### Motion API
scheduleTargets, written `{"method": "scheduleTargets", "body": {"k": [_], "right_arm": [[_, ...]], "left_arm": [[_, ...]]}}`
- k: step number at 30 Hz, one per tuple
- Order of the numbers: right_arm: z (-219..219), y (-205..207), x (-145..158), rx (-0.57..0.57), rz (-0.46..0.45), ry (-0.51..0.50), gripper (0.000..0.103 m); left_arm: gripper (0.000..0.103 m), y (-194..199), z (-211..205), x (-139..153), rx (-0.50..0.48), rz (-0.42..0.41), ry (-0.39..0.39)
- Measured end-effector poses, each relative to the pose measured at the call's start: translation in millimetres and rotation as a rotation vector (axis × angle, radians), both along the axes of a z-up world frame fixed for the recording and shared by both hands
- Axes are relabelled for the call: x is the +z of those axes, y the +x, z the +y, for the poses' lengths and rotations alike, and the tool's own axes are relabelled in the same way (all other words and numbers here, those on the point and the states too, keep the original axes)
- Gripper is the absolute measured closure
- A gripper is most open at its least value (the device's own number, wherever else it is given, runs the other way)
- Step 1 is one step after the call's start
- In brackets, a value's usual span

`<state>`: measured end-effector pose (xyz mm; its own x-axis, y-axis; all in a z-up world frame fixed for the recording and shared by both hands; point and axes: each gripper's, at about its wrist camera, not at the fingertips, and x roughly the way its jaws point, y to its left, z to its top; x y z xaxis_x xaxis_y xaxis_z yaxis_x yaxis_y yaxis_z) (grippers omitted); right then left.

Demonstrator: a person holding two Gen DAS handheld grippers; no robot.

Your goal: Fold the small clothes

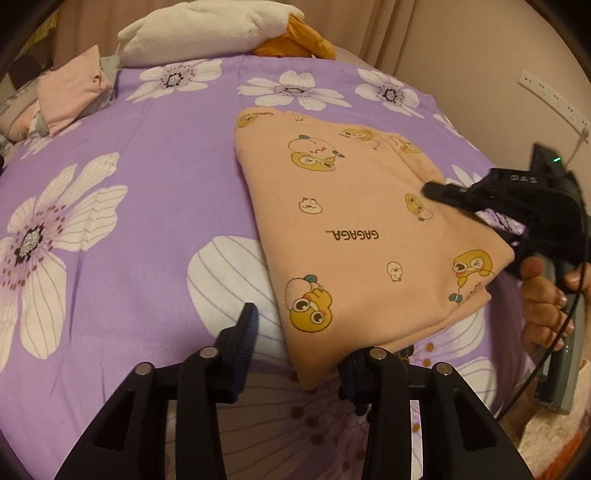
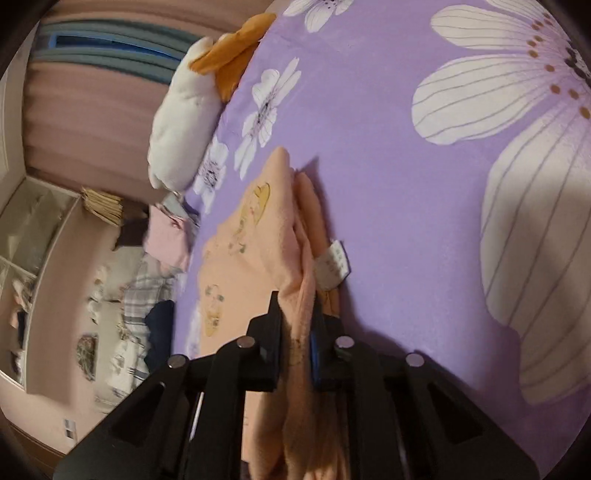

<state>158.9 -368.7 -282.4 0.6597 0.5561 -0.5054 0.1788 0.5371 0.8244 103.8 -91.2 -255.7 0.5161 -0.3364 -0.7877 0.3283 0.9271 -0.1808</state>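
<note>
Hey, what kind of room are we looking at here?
Most likely a bedroom in a home. The work surface is a bed covered by a purple floral sheet, a white and orange plush toy lies at its far end, and curtains hang beyond it.

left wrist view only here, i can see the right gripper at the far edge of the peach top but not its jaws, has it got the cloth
Observer: Yes. In the right wrist view the right gripper is shut on the edge of the peach top, with fabric bunched between both pads.
Operator: one layer or more
Observer: More than one. At least two folded layers lie stacked together and run into the jaws.
Operator: anything sticking out on that side
Observer: A white care label pokes out of that edge just ahead of the gripper, lying against the purple sheet.
</note>
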Motion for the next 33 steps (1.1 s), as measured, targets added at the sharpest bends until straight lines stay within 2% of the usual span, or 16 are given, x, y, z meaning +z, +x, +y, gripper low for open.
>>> {"method": "scheduleTargets", "body": {"k": [3,5,7,9,12,14,16,17,19,21,23,26,27,29,32,33], "right_arm": [[10,-5,30,-0.003,-0.035,-0.194,0.087],[12,-8,39,-0.009,-0.023,-0.24,0.087],[14,-10,44,-0.023,0.001,-0.257,0.087],[15,-15,48,-0.014,0.003,-0.3,0.087],[16,-22,49,-0.014,0.017,-0.334,0.086],[17,-31,52,-0.01,-0.005,-0.329,0.086],[20,-41,59,-0.019,-0.03,-0.343,0.085],[21,-44,62,-0.022,-0.047,-0.358,0.085],[28,-45,66,0.023,-0.089,-0.383,0.086],[36,-37,56,0.112,-0.028,-0.383,0.082],[40,-33,44,0.133,0.058,-0.413,0.077],[33,-41,42,0.108,0.018,-0.365,0.058],[31,-45,42,0.116,-0.014,-0.322,0.045],[27,-51,38,0.115,0.005,-0.316,0.041],[23,-60,36,0.063,0.024,-0.394,0.041],[18,-62,35,0.051,0.018,-0.373,0.039]], "left_arm": [[0.079,-1,17,8,0.022,0.057,-0.045],[0.082,-3,28,15,0.039,0.117,-0.1],[0.082,-14,28,26,-0.009,0.136,-0.065],[0.082,-30,22,38,-0.044,0.069,0.046],[0.082,-52,18,58,-0.029,-0.091,0.12],[0.082,-58,18,72,-0.055,-0.17,0.071],[0.082,-52,16,78,-0.07,-0.201,-0.039],[0.082,-44,13,77,-0.065,-0.19,-0.066],[0.082,-25,5,63,-0.022,-0.13,-0.054],[0.082,-13,2,40,-0.001,-0.032,-0.04],[0.082,-5,3,22,-0.002,0.066,-0.036],[0.082,-2,11,18,0.011,0.088,-0.075],[0.082,-2,16,17,0.012,0.097,-0.097],[0.08,-1,19,15,0.018,0.119,-0.11],[0.08,-2,25,16,0.018,0.149,-0.136],[0.08,-2,27,16,0.025,0.16,-0.155]]}}
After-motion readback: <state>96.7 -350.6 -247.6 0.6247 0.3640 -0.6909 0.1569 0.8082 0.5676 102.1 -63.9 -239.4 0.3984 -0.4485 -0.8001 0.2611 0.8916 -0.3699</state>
